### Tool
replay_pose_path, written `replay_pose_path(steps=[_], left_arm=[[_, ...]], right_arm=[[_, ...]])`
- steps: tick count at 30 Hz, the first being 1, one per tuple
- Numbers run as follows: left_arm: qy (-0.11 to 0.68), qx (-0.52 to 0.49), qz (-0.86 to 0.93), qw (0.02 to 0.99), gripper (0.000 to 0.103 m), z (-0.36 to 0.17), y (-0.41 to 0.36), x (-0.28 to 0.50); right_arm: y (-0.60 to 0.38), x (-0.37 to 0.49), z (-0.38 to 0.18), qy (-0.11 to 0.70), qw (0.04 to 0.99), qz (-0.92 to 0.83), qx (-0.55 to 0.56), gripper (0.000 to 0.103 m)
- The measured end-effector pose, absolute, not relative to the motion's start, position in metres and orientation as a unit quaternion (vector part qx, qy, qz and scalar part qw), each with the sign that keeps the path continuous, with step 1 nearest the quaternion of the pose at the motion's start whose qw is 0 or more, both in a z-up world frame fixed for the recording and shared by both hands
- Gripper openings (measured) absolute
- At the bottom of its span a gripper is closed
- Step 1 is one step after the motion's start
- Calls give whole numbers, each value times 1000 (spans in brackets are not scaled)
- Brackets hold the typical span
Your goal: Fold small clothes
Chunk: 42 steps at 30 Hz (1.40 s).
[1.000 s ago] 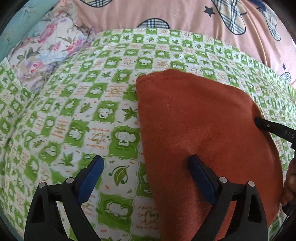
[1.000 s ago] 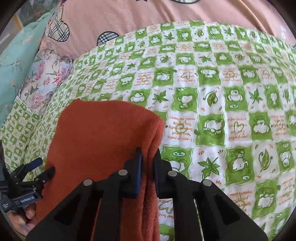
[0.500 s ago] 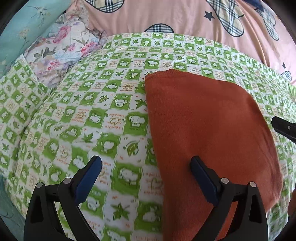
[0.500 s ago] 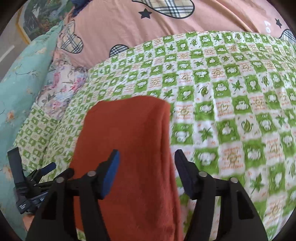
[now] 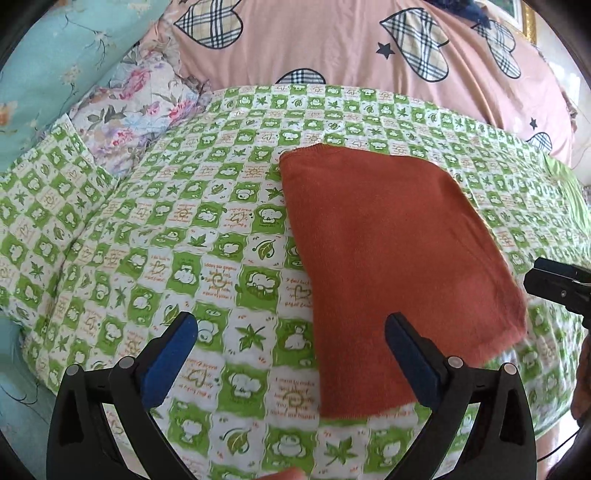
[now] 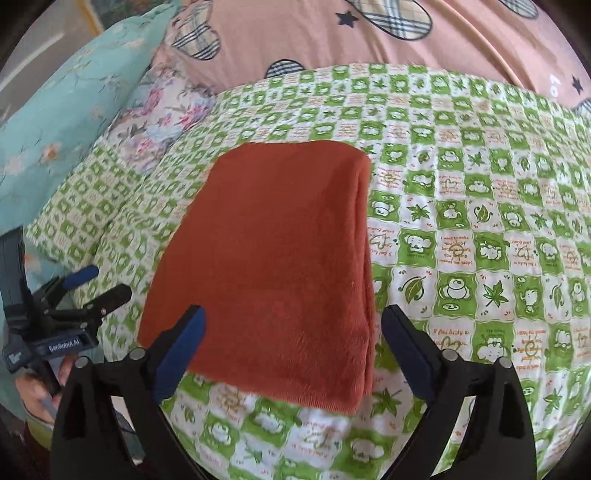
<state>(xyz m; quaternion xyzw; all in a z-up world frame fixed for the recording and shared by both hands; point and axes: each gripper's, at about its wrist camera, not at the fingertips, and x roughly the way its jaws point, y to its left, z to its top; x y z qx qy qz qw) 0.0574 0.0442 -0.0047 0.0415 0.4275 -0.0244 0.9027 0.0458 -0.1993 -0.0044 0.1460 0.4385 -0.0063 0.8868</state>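
Currently, what we see:
Garment: rust-orange folded knit (image 5: 391, 258) (image 6: 273, 266), lying flat on the green-and-white checked quilt (image 5: 184, 229) (image 6: 480, 221), folded into a rough rectangle, with layered edges along its right side in the right wrist view.
Left gripper (image 5: 291, 354): we see it wide open, holding nothing, above the quilt just off the knit's left near corner; its right finger overlaps the knit's near edge in view, contact unclear.
Right gripper (image 6: 291, 343): also spread wide and empty, over the knit's near edge, one finger on each side of the near right corner.
Cross view: each gripper shows at the other camera's edge, left of the knit (image 6: 74, 306) and right of it (image 5: 557, 284).
Behind the knit: pink bedding with plaid hearts (image 5: 332, 44) (image 6: 332, 33), floral pillow (image 5: 136, 107), teal pillow (image 6: 66, 122).
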Motion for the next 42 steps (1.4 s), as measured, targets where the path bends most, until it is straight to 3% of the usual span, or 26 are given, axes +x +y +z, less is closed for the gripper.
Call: replay_pose_path(steps=[3,16,42], left_arm=[[427,51,-25,903,102,-3,46,43],[424,89,-36,901,102,1,33,10],[428,126,-42,894,102,-6,20,3]], right_arm=[[-192,32,2,433,891,2,137,102],[-162,4,4,469,879,35,79,102],[-151,4,-6,487,869,43,76,102]])
